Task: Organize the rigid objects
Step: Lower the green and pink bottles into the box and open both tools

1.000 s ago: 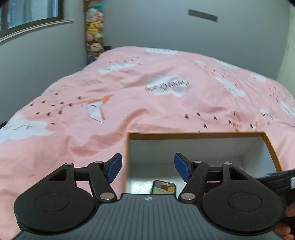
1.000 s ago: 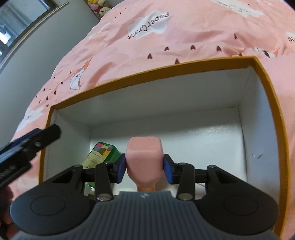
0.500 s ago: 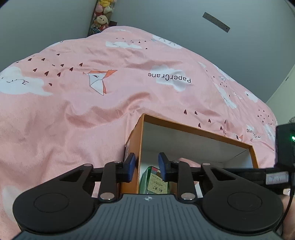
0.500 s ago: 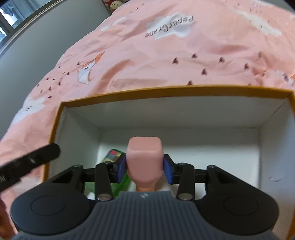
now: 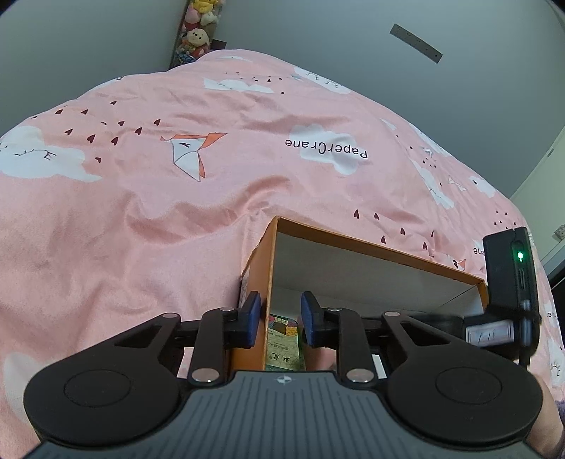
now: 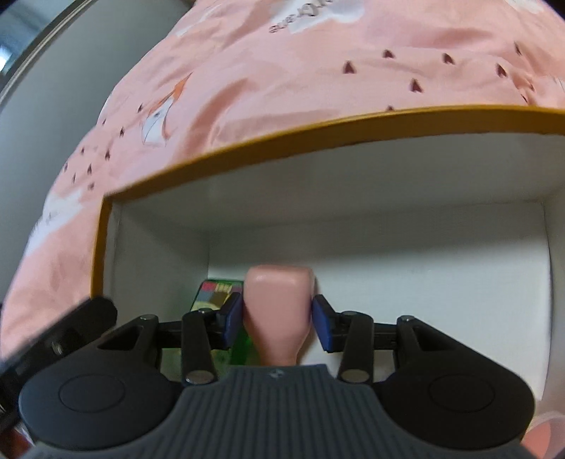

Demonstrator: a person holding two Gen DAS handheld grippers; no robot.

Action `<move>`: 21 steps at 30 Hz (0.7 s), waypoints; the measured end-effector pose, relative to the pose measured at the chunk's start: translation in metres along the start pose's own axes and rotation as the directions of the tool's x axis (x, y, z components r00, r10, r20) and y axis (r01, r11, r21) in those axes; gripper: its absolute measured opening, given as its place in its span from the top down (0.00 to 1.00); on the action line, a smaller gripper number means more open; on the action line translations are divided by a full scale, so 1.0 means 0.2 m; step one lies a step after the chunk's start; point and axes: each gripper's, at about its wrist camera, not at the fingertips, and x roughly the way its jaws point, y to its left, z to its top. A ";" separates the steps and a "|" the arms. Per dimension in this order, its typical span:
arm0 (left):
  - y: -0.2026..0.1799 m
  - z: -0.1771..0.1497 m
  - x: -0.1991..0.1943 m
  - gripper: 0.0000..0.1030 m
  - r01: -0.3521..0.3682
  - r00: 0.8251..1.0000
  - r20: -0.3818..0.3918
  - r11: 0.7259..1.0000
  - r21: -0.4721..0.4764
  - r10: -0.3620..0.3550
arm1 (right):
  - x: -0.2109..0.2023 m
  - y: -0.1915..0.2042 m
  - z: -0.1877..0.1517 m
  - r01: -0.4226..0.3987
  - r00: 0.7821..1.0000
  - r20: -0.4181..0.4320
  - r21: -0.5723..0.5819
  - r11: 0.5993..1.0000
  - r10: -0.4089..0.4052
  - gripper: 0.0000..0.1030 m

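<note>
An orange cardboard box (image 5: 370, 243) with a white inside sits on the pink bedspread. My left gripper (image 5: 279, 310) straddles its left wall. The jaws are closing, with one pad outside against the wall and the other inside with a gap. A green printed packet (image 5: 282, 335) lies on the box floor below. My right gripper (image 6: 277, 314) is shut on a pink rounded object (image 6: 279, 300). It holds the object low inside the box (image 6: 282, 130), just right of the green packet (image 6: 217, 293). The object's lower end is hidden by the gripper body.
The pink patterned bedspread (image 5: 141, 212) surrounds the box on all sides. The right gripper's black housing with a green light (image 5: 508, 282) hangs over the box's right end. Stuffed toys (image 5: 197, 31) stand against the grey wall beyond the bed.
My left gripper went from wide open over the box to nearly closed astride its left wall, rolling as it moved. The right gripper sank deeper into the box with the pink object.
</note>
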 end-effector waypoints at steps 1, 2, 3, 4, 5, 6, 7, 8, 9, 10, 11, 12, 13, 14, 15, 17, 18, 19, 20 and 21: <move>0.00 0.00 0.00 0.74 -0.002 1.000 0.001 1.000 -0.001 0.002 | 0.00 0.02 -0.01 0.010 1.000 0.006 -0.024 1.000 -0.010 0.58; 0.00 0.00 0.00 0.75 -0.004 1.000 0.002 1.000 -0.001 0.004 | 0.00 0.03 -0.01 0.017 1.000 0.007 -0.042 0.999 -0.017 0.58; 0.00 0.00 0.00 0.75 -0.004 1.000 0.003 1.000 -0.002 0.004 | 0.00 0.03 -0.02 0.018 1.000 0.005 -0.051 0.999 -0.018 0.58; 0.00 0.00 0.00 0.75 -0.003 1.000 0.003 1.000 -0.003 0.003 | 0.00 0.03 -0.02 0.013 1.000 0.002 -0.055 0.998 -0.013 0.58; 0.00 0.00 0.00 0.75 -0.002 1.000 0.003 1.000 -0.005 0.002 | -0.01 0.03 -0.02 0.009 1.000 -0.003 -0.056 0.998 -0.009 0.58; 0.01 0.00 0.00 0.75 -0.001 1.000 0.002 1.000 -0.007 0.001 | -0.02 0.03 -0.03 0.010 1.000 0.000 -0.058 0.998 -0.010 0.58; 0.01 0.00 0.00 0.76 -0.001 1.000 0.002 1.000 -0.008 0.001 | -0.04 0.04 -0.03 0.018 1.000 0.014 -0.070 0.997 -0.017 0.57; 0.01 0.00 -0.01 0.76 -0.001 1.000 0.002 1.000 -0.009 0.001 | -0.06 0.06 -0.05 0.028 0.999 0.028 -0.088 0.996 -0.026 0.56; 0.01 0.00 0.00 0.76 -0.001 1.000 0.002 1.000 -0.009 0.001 | -0.09 0.06 -0.06 0.027 0.999 0.035 -0.104 0.994 -0.023 0.55; 0.01 0.00 0.00 0.76 -0.002 1.000 0.002 1.000 -0.009 0.002 | -0.12 0.07 -0.08 0.015 0.999 0.035 -0.115 0.993 -0.011 0.55; 0.01 0.00 -0.01 0.76 -0.004 1.000 0.003 1.000 -0.009 0.004 | -0.13 0.08 -0.09 -0.007 1.000 0.027 -0.120 0.993 0.010 0.55; 0.00 0.00 -0.01 0.76 -0.007 1.000 0.004 1.000 -0.009 0.007 | -0.15 0.09 -0.11 -0.036 0.999 0.012 -0.122 0.992 0.037 0.55; 0.00 0.00 -0.01 0.76 -0.010 1.000 0.005 1.000 -0.007 0.010 | -0.16 0.09 -0.12 -0.064 0.998 -0.005 -0.122 0.990 0.064 0.55; 0.00 -0.01 -0.01 0.76 -0.014 1.000 0.007 1.000 -0.007 0.014 | -0.16 0.10 -0.14 -0.086 0.996 -0.026 -0.126 0.988 0.084 0.55; -0.01 -0.01 -0.01 0.76 -0.018 1.000 0.009 1.000 -0.010 0.019 | -0.15 0.11 -0.16 -0.099 0.994 -0.049 -0.132 0.986 0.094 0.55; -0.02 -0.01 -0.01 0.76 -0.029 0.999 0.012 1.000 -0.004 0.029 | -0.12 0.13 -0.20 -0.117 0.991 -0.089 -0.141 0.983 0.105 0.55; -0.02 -0.01 -0.01 0.76 -0.033 0.999 0.013 0.999 0.000 0.033 | -0.11 0.14 -0.21 -0.123 0.989 -0.100 -0.143 0.982 0.109 0.56; -0.02 -0.01 -0.01 0.76 -0.036 0.999 0.014 0.999 0.003 0.036 | -0.10 0.14 -0.22 -0.124 0.988 -0.108 -0.145 0.982 0.109 0.57; -0.02 -0.02 -0.01 0.76 -0.037 0.999 0.014 0.999 0.004 0.037 | -0.08 0.15 -0.22 -0.122 0.988 -0.113 -0.148 0.981 0.106 0.60; -0.02 -0.02 -0.01 0.76 -0.037 0.999 0.014 0.999 0.003 0.036 | -0.07 0.16 -0.23 -0.128 0.987 -0.116 -0.150 0.980 0.111 0.67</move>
